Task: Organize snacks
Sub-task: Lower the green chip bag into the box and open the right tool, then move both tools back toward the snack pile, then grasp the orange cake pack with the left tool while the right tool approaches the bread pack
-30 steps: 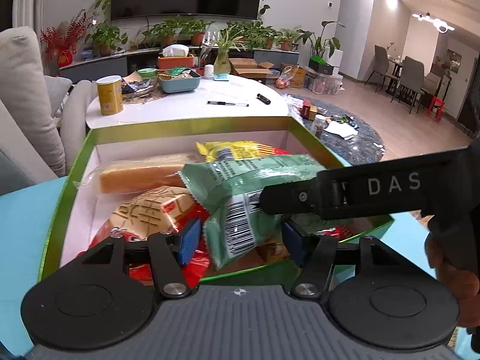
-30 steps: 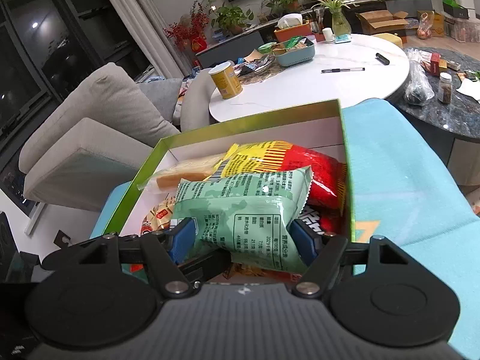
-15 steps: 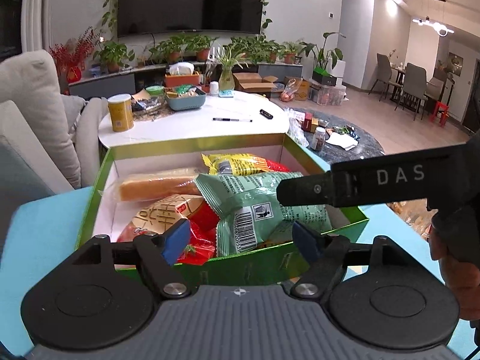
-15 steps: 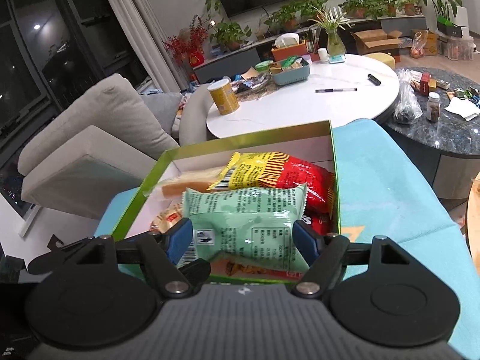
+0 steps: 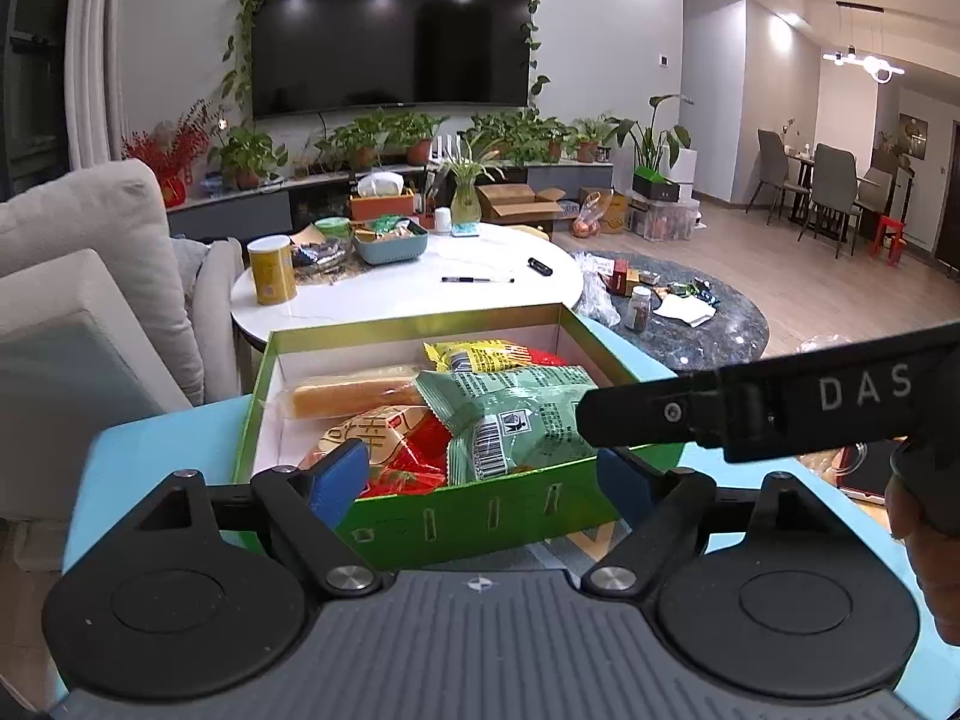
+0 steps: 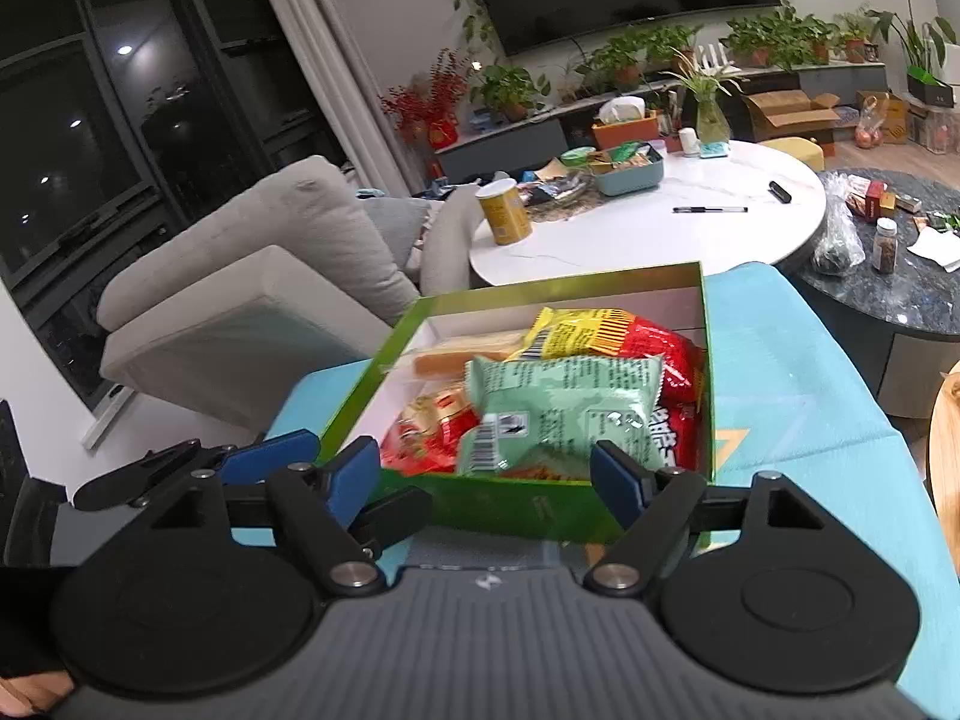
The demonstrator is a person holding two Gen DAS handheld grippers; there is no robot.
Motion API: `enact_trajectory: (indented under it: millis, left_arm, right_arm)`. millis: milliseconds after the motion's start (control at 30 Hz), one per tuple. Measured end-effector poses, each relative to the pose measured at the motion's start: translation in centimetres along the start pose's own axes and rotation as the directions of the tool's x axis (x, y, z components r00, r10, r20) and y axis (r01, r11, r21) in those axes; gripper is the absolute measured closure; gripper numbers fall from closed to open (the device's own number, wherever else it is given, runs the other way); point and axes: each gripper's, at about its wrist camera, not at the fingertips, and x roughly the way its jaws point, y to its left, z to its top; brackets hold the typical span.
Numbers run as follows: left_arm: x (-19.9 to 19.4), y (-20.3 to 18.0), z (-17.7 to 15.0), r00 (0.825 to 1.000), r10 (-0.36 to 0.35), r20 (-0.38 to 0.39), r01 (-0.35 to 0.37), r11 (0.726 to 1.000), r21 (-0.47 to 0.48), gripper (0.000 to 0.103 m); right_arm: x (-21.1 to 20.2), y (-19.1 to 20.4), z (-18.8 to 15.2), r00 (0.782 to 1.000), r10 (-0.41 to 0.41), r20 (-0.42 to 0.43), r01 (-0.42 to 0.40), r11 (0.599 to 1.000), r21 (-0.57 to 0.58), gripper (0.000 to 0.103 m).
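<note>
A green box [image 5: 480, 516] [image 6: 528, 504] on a blue cloth holds several snack packs. A pale green pack [image 5: 516, 414] [image 6: 564, 414] lies on top, over a red and yellow pack [image 5: 492, 354] [image 6: 612, 330], a long orange bar [image 5: 354, 393] and a gold and red pack [image 5: 372, 432]. My left gripper [image 5: 483, 477] is open and empty, just in front of the box's near wall. My right gripper [image 6: 486, 474] is open and empty, also in front of the box. The right gripper's arm [image 5: 780, 402] crosses the left wrist view.
A white round table [image 5: 408, 294] behind the box carries a yellow can [image 5: 273, 270], a blue tray [image 5: 390, 240] and a pen [image 5: 477, 279]. A grey sofa [image 6: 252, 276] stands left. A dark round table [image 5: 678, 312] with jars is right.
Both grippers have drawn back and up from the box. The pale green pack that lay between the fingers now lies free on the other snacks.
</note>
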Motion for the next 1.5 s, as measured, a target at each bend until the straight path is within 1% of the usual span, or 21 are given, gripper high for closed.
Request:
enact_trajectory:
  millis: [200,400,500,633,733,900,1033,1233,1300,1400,1500]
  left_arm:
    - [-2.4,-0.5,-0.7,1.0,0.013,0.024,-0.013,1.0,0.013,0.018]
    - [-4.1,-0.7,-1.7,0.999,0.025,0.027,-0.025,1.0,0.009,0.018]
    - [-5.3,-0.5,-2.4,0.999,0.035,0.026,-0.035,0.999,0.001,0.018]
    - [-6.8,0.2,-3.6,0.997,0.077,0.022,-0.076,0.997,-0.017,0.018]
    - [-8.0,0.7,-4.9,0.996,0.092,0.012,-0.091,0.995,-0.026,0.018]
    - [-9.4,1.6,-7.4,0.99,0.135,-0.037,-0.137,0.989,-0.049,0.017]
    - [-9.7,2.0,-9.5,0.985,0.151,-0.085,-0.156,0.987,-0.049,0.017]
    - [-8.9,1.8,-12.3,0.974,0.155,-0.164,-0.165,0.985,-0.048,0.017]
    - [-8.5,1.9,-12.8,0.971,0.151,-0.184,-0.162,0.986,-0.047,0.017]
    - [-8.2,1.7,-13.5,0.968,0.15,-0.203,-0.161,0.986,-0.04,0.017]
    - [-8.1,1.8,-14.0,0.965,0.149,-0.215,-0.16,0.986,-0.037,0.017]
  right_arm:
    - [-1.9,1.2,-1.1,1.0,0.02,0.014,-0.02,1.0,-0.022,0.042]
    - [-3.6,2.4,-2.0,0.998,0.039,0.039,-0.037,0.999,-0.037,0.042]
    - [-4.2,2.8,-2.9,0.998,0.03,0.057,-0.027,0.999,-0.046,0.042]
    - [-4.6,2.9,-4.4,0.999,0.019,0.045,-0.017,0.999,-0.04,0.042]
    - [-5.0,2.9,-5.3,0.999,0.018,0.039,-0.017,0.999,-0.036,0.042]
    - [-5.1,3.3,-6.8,1.0,0.01,0.024,-0.009,0.999,-0.044,0.042]
    - [-5.3,3.5,-7.9,1.0,0.011,0.012,-0.011,0.999,-0.041,0.042]
    - [-5.2,3.6,-8.8,1.0,-0.004,-0.007,0.004,0.999,-0.042,0.042]
    - [-5.1,3.8,-9.2,1.0,-0.015,-0.015,0.014,0.998,-0.054,0.042]
    - [-4.8,3.9,-9.6,0.999,-0.028,-0.029,0.026,0.997,-0.067,0.042]
    - [-4.3,3.8,-10.1,0.999,-0.025,-0.048,0.022,0.998,-0.06,0.042]
